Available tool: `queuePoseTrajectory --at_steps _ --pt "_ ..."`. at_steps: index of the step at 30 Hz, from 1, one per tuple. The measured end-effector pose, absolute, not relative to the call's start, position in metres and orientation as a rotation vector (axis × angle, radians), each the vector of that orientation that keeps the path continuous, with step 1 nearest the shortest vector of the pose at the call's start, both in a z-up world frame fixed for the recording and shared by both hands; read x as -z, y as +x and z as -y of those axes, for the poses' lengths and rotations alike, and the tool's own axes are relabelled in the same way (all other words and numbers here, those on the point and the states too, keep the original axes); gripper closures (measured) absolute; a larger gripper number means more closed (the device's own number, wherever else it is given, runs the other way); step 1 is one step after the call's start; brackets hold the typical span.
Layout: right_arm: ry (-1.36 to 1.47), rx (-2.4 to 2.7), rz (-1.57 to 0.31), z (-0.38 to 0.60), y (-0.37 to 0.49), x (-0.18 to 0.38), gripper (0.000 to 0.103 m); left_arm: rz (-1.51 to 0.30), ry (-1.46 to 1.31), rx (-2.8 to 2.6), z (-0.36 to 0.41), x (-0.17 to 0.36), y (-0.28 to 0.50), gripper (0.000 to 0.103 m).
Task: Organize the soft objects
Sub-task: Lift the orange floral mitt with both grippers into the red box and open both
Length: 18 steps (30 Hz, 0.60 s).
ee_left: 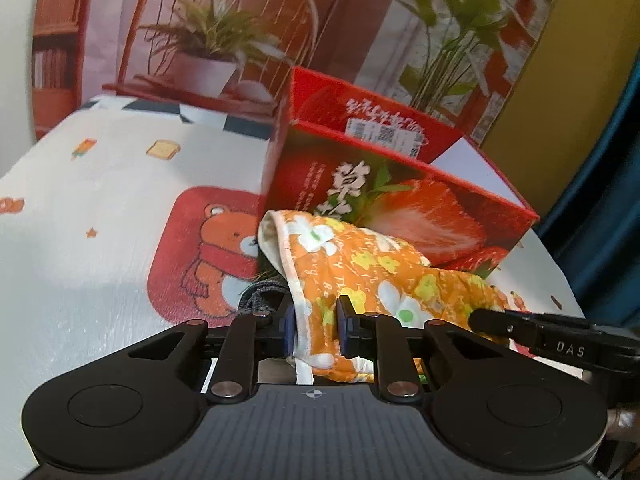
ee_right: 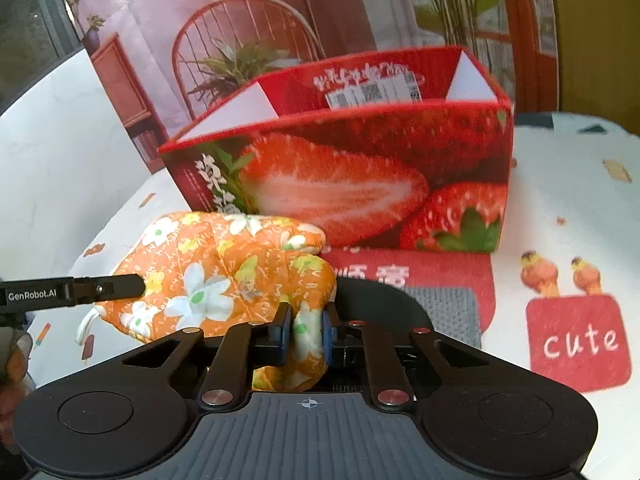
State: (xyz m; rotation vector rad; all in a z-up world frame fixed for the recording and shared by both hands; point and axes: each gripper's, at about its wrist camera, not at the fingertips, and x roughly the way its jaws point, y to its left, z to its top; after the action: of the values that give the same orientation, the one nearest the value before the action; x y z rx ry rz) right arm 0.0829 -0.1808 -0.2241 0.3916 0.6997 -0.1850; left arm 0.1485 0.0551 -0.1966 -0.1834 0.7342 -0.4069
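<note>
An orange oven mitt with white and yellow flowers (ee_left: 372, 272) (ee_right: 224, 268) is held between both grippers, just in front of an open red strawberry box (ee_left: 404, 204) (ee_right: 360, 176). My left gripper (ee_left: 316, 324) is shut on the mitt's white-trimmed cuff edge. My right gripper (ee_right: 306, 334) is shut on a fold at the mitt's other end. Each gripper's fingers show in the other's view, the right gripper's (ee_left: 520, 328) and the left gripper's (ee_right: 100, 290). A grey knitted cloth (ee_left: 260, 296) (ee_right: 448, 312) lies under the mitt.
The table carries a white cloth with a red bear patch (ee_left: 208, 248) and a red "cute" patch (ee_right: 576, 340). A printed backdrop with a chair and plants (ee_left: 216, 40) stands behind the box. Open tablecloth lies left of the box (ee_left: 120, 184).
</note>
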Motion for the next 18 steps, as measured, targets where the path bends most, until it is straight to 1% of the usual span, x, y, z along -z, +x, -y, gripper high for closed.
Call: queuePoseTrajectory --at_steps 7,10,11,12,14,18 --pt "0.311 0.176 -0.616 0.179 0.080 0.197 0.091 -0.687 -0.149 0.429 -0.051 0.179 0.141 0.083" --pt "0.274 0.176 -0.588 0.179 0.080 0.185 0.091 -0.703 -0.127 0.440 -0.046 0.177 0.140 0.082" --pt "0.265 0.176 -0.583 0.179 0.080 0.183 0.091 -0.717 -0.122 0.443 -0.044 0.178 0.140 0.077" --pt "0.259 0.176 -0.580 0.178 0.080 0.181 0.091 -0.725 -0.122 0.442 -0.043 0.180 0.140 0.076" --pt "0.260 0.177 -0.578 0.179 0.079 0.181 0.091 -0.739 -0.129 0.447 -0.043 0.183 0.140 0.066" --pt "0.268 0.199 -0.589 0.185 0.077 0.183 0.091 -0.770 -0.135 0.439 -0.047 0.189 0.141 0.055"
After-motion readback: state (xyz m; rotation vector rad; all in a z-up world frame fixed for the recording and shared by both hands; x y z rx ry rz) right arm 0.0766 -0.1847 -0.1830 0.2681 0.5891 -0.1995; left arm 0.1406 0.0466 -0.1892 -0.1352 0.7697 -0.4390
